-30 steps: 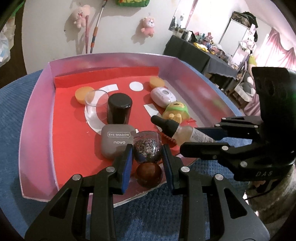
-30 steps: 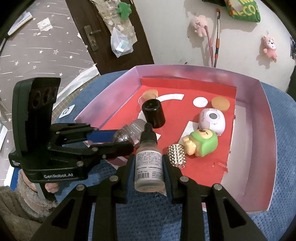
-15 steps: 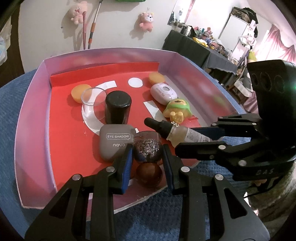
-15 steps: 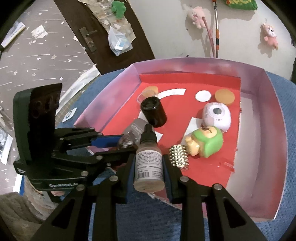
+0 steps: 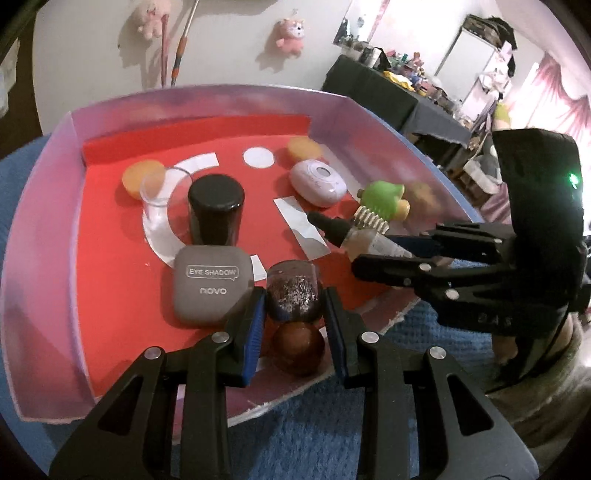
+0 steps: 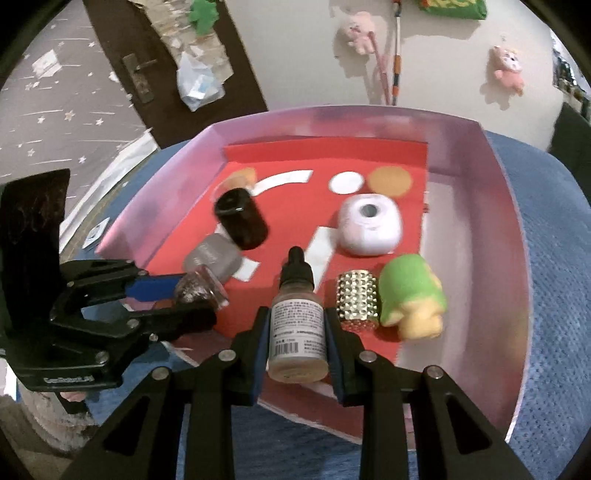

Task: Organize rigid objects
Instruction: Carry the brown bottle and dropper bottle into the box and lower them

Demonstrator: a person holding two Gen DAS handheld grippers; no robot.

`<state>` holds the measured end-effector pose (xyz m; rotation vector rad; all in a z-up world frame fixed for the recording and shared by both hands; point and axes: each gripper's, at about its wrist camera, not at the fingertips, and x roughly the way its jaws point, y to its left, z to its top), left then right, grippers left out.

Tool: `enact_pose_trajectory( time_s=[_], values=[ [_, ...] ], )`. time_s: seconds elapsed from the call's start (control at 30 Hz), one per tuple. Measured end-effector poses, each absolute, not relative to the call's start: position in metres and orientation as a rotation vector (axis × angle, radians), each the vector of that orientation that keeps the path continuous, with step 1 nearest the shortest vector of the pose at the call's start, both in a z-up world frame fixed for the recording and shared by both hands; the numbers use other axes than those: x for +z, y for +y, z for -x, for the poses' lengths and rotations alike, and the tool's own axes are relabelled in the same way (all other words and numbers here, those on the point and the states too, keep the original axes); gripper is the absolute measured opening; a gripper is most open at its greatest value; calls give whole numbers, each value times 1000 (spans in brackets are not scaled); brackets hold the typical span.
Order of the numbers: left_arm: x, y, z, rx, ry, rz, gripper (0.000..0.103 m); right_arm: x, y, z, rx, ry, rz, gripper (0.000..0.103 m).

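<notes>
A blue knitted cloth (image 6: 554,258) covers the surface, and on it sits a shallow tray (image 5: 33,229) with pale pink walls and a red floor, its near edge low and ragged. At that near edge the left gripper (image 5: 293,325) is clamped on a glitter jar (image 5: 292,293) with a brown round cap (image 5: 298,347); the jar's long axis runs along the fingers, cap end toward the camera and clear base pointing into the tray. Just left of it lies a grey eye shadow case (image 5: 208,284).

The right gripper (image 6: 297,339) is closed on a dropper bottle (image 6: 298,325). Its long axis also follows the fingers, with the black dropper tip pointing away toward the tray's far wall and the flat base nearest the camera. Beside it on the right lie a studded roller (image 6: 357,299) and a green toy (image 6: 412,295), touching each other.

Further in stand a black jar (image 5: 216,208), a clear cup (image 5: 166,188) and a pale lilac oval device (image 5: 317,181), with two orange discs near the far wall.

Beyond the tray is a white wall hung with pink plush toys (image 5: 291,34), a dark door (image 6: 155,62) to the left and a cluttered dark table (image 5: 391,96) to the right.
</notes>
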<state>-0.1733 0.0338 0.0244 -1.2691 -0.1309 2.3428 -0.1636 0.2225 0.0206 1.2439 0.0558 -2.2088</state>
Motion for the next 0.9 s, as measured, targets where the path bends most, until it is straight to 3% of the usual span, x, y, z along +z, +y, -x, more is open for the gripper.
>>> enact_pose_trajectory(
  time_s=[0.9],
  values=[
    [18,31,190,2647,102,1301,29,18,211,168,-2354,217,-1199,30]
  ],
)
